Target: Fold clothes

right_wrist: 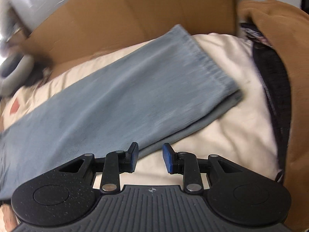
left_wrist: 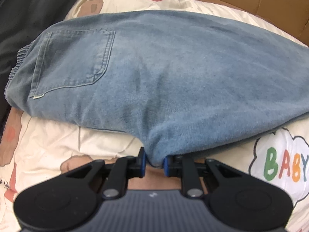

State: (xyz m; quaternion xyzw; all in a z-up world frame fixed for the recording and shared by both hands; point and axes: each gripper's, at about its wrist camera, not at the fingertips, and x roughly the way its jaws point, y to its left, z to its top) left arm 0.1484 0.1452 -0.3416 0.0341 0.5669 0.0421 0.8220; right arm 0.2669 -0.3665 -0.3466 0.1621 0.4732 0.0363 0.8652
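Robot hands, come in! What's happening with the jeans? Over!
Left gripper pinching jeans edge. Right gripper open, empty, by leg hem. Nothing blocking.

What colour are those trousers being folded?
Faded light blue denim: the jeans show best in the left wrist view.

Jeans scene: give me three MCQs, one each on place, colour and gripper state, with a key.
1. Where do the jeans lie?
A. on a cream printed quilt
B. inside a drawer
C. on a hanger

2. What colour are the pads on the gripper fingers?
A. red
B. blue
C. white

3. What is the left gripper doing?
A. open above the quilt
B. shut on a fold of the jeans
C. out of view

Key: 1 A, the quilt shows all round the denim. 2 B, blue pads show on both grippers. 3 B, denim is pinched between its pads; the right gripper is open, beside the leg edge.
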